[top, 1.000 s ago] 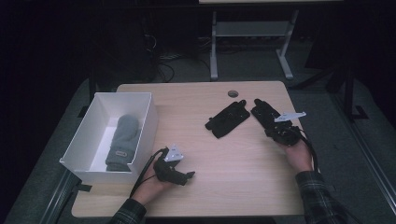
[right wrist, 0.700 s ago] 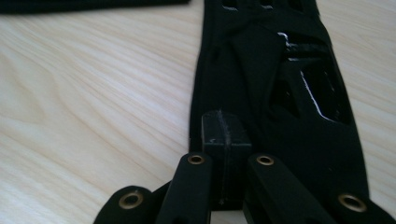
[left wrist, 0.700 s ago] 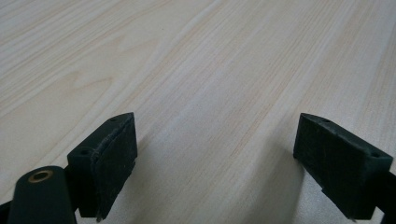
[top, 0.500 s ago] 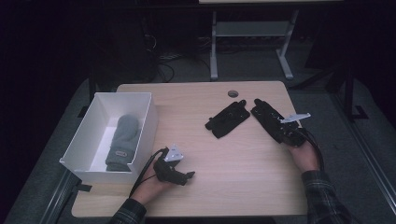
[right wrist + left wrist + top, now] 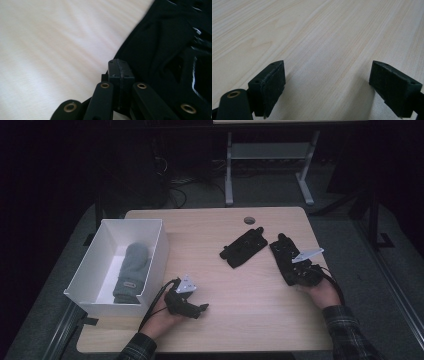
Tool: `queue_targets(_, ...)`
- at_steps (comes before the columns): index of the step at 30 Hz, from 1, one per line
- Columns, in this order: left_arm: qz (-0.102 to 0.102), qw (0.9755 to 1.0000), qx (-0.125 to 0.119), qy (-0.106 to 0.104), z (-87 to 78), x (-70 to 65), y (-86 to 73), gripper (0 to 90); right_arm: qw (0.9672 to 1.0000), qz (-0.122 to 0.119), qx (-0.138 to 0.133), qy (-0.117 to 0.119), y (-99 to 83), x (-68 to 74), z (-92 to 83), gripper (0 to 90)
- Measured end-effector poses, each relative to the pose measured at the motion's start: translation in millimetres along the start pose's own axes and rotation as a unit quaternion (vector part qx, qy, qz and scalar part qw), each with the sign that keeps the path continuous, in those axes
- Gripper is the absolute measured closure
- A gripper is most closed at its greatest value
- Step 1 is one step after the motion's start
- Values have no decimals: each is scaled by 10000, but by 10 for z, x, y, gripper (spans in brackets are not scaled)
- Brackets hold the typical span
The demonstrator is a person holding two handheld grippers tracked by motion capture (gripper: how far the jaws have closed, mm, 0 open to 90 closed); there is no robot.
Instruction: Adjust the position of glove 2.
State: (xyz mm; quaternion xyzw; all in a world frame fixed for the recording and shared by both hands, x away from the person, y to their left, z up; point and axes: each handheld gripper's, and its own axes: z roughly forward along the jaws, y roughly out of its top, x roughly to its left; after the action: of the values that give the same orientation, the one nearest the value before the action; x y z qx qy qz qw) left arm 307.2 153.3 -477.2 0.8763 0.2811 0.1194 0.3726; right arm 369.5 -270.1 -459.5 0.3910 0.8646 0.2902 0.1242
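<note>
White box, left, holds a grey mitten. Left gripper rests on the table with jaws spread, nothing between them. Two black gloves lie right of centre: the left glove untouched, the right glove under the right gripper, which has drifted slightly down and toward its cuff, jaws clenched together, seemingly grasping nothing; pickup seems imminent. That glove's long axis slants, fingers pointing away, slightly leftward.

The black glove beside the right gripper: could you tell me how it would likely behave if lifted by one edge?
The black glove lies flat and creased on the table, so it probably droops limply. It looks like thin fabric, likely light. Pushed, it may bunch rather than slide.
</note>
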Motion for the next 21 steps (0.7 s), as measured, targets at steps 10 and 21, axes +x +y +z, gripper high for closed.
queue_targets(10,-1,10000,-20,3,3,0,-2,129,9957,-423,20,828,-45,362,-29,900)
queue_targets(21,0,10000,-18,0,3,1,-1,129,9950,-619,-315,723,61,312,-157,900)
